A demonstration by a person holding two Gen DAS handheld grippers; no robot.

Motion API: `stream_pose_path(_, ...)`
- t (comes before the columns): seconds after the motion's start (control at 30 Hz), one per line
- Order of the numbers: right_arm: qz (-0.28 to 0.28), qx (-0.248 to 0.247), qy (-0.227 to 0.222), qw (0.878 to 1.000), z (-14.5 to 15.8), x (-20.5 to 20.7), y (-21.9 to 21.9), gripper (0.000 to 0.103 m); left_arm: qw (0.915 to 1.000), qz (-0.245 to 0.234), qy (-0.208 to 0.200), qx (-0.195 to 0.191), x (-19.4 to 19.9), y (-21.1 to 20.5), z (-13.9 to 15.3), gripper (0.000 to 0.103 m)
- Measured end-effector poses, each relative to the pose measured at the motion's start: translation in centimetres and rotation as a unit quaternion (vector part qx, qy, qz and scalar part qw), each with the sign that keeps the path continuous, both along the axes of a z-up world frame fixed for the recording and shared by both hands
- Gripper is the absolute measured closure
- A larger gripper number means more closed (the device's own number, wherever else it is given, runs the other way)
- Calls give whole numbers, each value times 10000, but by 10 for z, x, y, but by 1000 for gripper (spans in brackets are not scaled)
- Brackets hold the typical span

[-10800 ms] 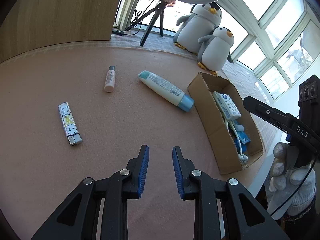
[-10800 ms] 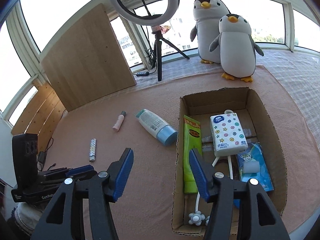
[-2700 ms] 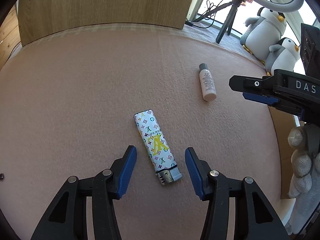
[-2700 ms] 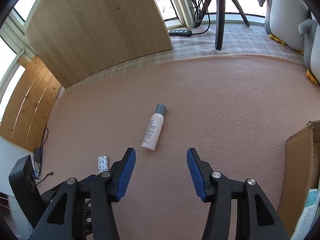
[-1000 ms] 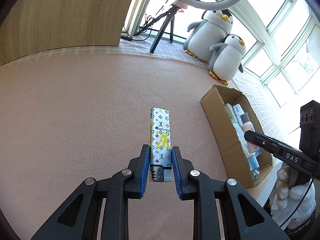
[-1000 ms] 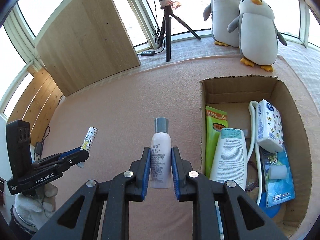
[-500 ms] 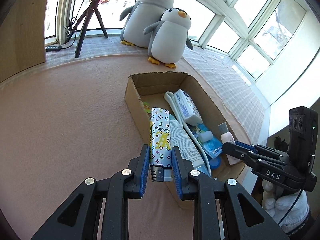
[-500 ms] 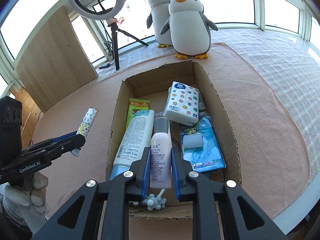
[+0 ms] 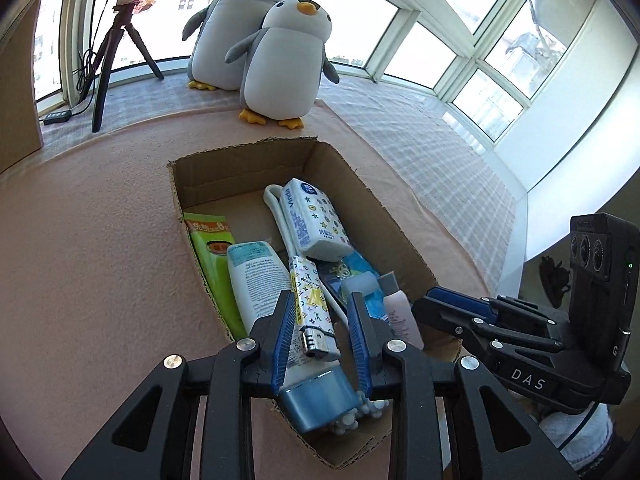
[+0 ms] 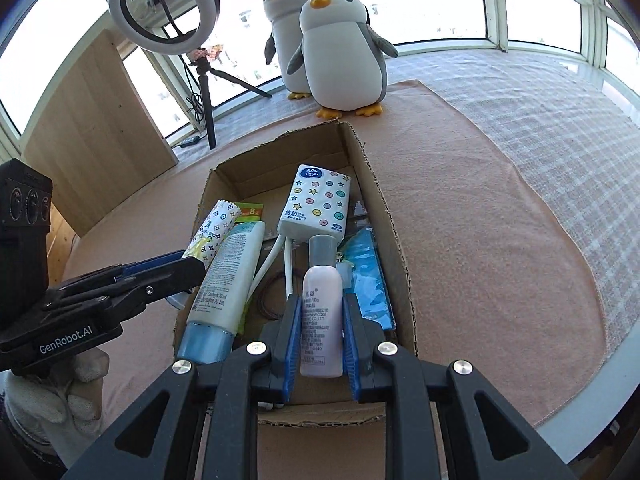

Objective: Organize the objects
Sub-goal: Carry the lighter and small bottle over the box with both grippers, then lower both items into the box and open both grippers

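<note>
Both grippers hang over an open cardboard box [image 9: 400,232] [image 10: 384,216] on the pink mat. The left gripper [image 9: 320,300] has its jaws opening; the patterned lighter [image 9: 310,304] [image 10: 212,228] is tilted between them, with a gap beside the right pad. It is over the white lotion tube [image 9: 256,280]. My right gripper [image 10: 321,300] is shut on a small pink bottle [image 10: 322,320] with a grey cap, held above the box's near right end. In the left wrist view that bottle [image 9: 400,316] shows beside the right gripper [image 9: 436,296].
The box holds a tissue pack [image 10: 316,204], a green packet [image 9: 210,248], a blue packet [image 10: 370,280] and a white cable [image 9: 276,216]. Two plush penguins [image 10: 340,52] stand behind it. A ring light on a tripod [image 10: 164,12] and a wooden board [image 10: 100,128] are at the back left.
Both hands have carried their objects from the mat to over the box. The left jaws have widened and the lighter has tipped between them. The right grip is unchanged.
</note>
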State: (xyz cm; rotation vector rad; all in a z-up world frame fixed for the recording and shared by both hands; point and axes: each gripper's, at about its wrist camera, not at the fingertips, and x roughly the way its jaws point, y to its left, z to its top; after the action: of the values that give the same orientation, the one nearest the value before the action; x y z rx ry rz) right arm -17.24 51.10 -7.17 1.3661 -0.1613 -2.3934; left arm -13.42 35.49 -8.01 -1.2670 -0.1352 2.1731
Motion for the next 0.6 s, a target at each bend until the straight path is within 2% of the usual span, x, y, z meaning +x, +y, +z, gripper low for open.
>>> stream_pose_path(0.1,-11,-42,-2,10000,1,0,2,80,10000,8,18,-57,0,-1,0,73)
stream_pose_path(0.33,-26,2,1,10000,1,1,-1,79,9998,90,77,-169,1,-13,3,73)
stream_pose_path(0.6,87,54,72,9999,8,9,-20,77,9989,267,245,-308,8,-40,12,65)
